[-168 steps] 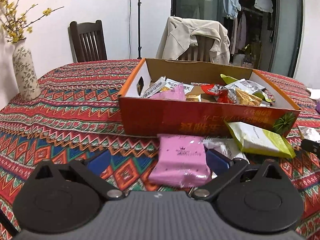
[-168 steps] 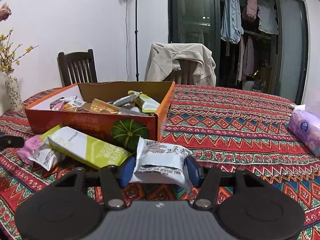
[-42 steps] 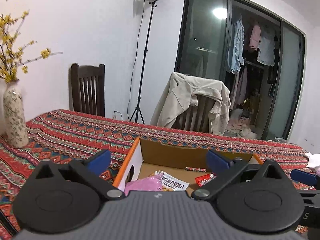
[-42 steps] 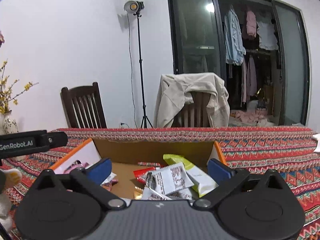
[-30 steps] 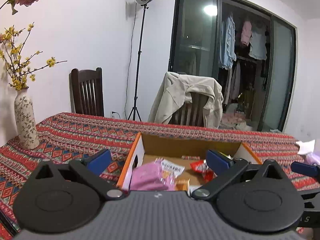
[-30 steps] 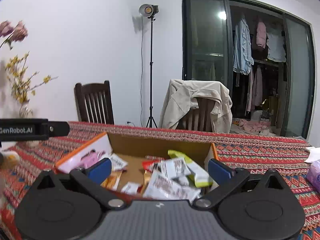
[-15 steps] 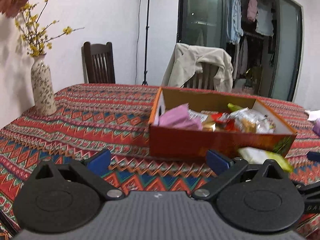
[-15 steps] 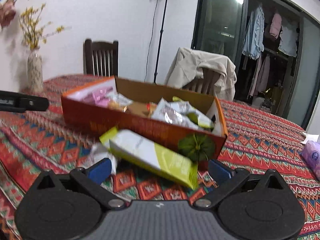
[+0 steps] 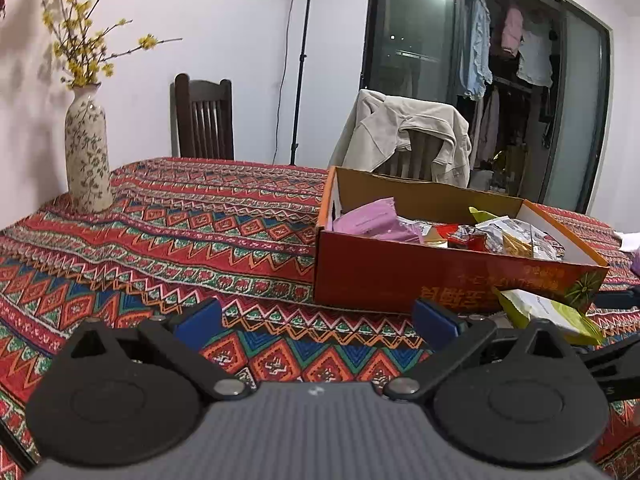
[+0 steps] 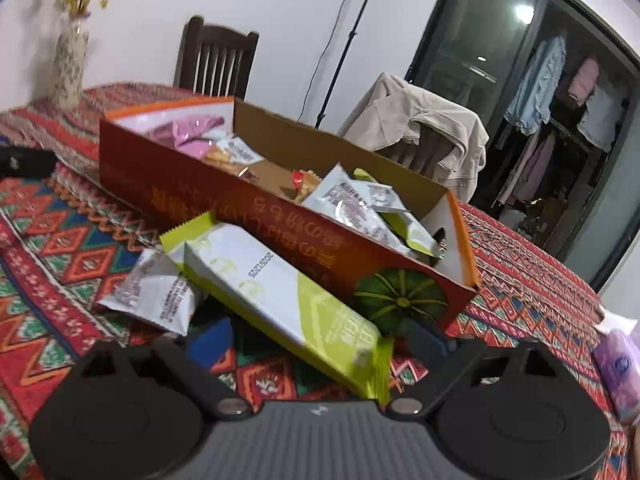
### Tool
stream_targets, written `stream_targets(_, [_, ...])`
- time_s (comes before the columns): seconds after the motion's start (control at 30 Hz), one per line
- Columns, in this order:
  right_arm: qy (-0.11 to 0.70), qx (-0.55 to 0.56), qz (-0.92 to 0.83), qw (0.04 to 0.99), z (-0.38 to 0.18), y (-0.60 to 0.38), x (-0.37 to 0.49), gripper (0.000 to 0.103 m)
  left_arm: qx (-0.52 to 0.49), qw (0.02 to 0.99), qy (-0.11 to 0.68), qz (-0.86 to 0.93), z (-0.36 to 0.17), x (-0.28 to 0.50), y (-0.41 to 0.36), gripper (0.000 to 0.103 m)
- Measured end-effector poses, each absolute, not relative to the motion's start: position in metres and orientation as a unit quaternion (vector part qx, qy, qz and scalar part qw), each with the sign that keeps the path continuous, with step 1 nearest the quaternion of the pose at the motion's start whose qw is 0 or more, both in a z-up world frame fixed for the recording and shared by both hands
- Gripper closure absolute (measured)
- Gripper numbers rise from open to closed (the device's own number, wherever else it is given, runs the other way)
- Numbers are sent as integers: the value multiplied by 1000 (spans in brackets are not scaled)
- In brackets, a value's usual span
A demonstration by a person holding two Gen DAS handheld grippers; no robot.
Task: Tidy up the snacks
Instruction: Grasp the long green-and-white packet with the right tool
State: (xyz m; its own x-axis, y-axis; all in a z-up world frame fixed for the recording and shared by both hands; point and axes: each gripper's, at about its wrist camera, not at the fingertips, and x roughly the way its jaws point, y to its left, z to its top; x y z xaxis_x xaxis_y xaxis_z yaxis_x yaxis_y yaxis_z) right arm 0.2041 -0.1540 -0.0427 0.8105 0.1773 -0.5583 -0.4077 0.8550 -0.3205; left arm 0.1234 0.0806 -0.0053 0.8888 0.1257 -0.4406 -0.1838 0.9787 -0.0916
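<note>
An orange cardboard box holds several snack packets, a pink one at its left end. In front of it a long green-and-white packet leans on a white-grey packet. My right gripper is low over the cloth and tilted. Its jaws are closing with the green-and-white packet's near end between them, and the blue pad stands clear of the wrapper. My left gripper is open over bare tablecloth, left of the box's front.
A flowered vase stands at the table's far left. Two chairs are behind the table, one draped with a beige jacket. A purple tissue pack lies at the right. A light stand and a glass door are behind.
Both grippers have come down from above the box to the cloth in front of it. The right one rolled, and the green-and-white packet now lies between its jaws.
</note>
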Motion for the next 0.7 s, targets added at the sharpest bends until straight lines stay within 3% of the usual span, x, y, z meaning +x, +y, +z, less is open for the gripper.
stream_targets(0.13, [251, -234, 169, 924, -45, -143, 210, 16, -72, 968, 227, 76, -7, 124, 83, 0])
stream_targets(0.3, [241, -242, 183, 922, -45, -135, 208, 28, -80, 967, 231, 70, -8, 125, 84, 0])
stream_targets(0.5, [252, -223, 204, 919, -41, -140, 200, 54, -93, 965, 234, 70, -9, 125, 88, 0])
stream_targets(0.53, [255, -217, 209, 919, -40, -142, 197, 63, -94, 965, 235, 71, -9, 125, 89, 0])
stream_targets(0.7, [261, -193, 212, 922, -31, -153, 182, 72, -99, 965, 232, 70, -9, 124, 90, 0])
